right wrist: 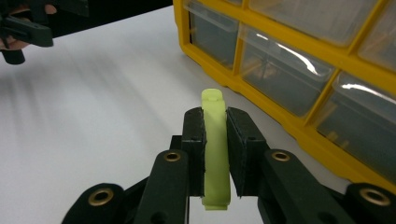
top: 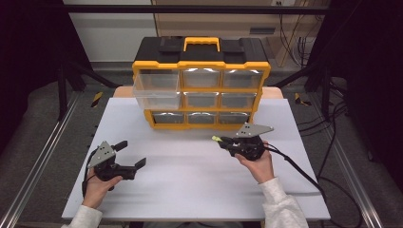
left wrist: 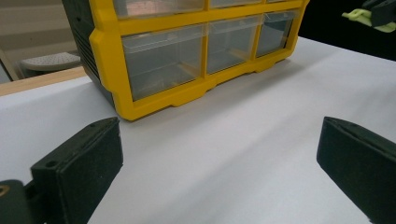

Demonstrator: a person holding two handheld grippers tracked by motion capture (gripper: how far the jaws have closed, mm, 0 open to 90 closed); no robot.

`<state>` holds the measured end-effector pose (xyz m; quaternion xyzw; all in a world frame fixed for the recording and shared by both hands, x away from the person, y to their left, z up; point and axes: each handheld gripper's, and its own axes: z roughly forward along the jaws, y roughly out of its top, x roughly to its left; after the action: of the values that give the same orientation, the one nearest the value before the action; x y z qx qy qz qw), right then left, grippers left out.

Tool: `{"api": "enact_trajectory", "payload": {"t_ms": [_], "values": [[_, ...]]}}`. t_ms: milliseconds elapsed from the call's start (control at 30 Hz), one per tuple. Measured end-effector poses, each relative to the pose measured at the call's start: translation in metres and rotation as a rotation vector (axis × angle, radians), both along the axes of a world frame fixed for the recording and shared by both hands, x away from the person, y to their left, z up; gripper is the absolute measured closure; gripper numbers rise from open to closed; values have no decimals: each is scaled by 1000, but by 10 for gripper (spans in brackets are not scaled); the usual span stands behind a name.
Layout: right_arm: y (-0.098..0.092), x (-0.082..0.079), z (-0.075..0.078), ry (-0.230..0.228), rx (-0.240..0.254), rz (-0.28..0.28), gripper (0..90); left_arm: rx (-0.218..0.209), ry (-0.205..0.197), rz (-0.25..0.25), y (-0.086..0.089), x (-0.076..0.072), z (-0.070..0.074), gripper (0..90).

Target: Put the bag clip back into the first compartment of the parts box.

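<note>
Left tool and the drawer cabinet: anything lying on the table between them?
Nothing. In the left gripper view, bare white table runs from the open left tool to the yellow drawer cabinet.

From above our side we look forward and down on the white table (top: 190,185). Our left gripper view sits low, facing the yellow drawer cabinet (left wrist: 187,93) nearby. Our right gripper view looks closely along its jaws. All three views share the cabinet and tabletop.
</note>
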<state>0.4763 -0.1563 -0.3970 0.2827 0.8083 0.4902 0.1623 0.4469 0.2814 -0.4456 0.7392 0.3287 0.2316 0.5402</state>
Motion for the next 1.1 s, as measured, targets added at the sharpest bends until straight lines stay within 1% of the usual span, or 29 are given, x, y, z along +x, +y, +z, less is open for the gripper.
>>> {"api": "enact_trajectory", "payload": {"t_ms": [67, 133, 267, 433, 600, 1100], "values": [[3, -4, 8, -13, 0, 10, 778, 3, 1, 0, 0, 0, 0, 3], [3, -5, 10, -16, -1, 11, 778, 4, 1, -1, -1, 0, -1, 3], [6, -9, 20, -26, 2, 18, 778, 5, 1, -1, -1, 0, -1, 3], [7, -13, 34, -49, 16, 27, 778, 4, 1, 1, 1, 0, 0, 4], [7, -13, 46, -63, 30, 25, 779, 5, 1, 0, 0, 0, -1, 4], [16, -11, 87, -106, 38, 38, 778, 6, 2, -1, -1, 0, -1, 3]]}}
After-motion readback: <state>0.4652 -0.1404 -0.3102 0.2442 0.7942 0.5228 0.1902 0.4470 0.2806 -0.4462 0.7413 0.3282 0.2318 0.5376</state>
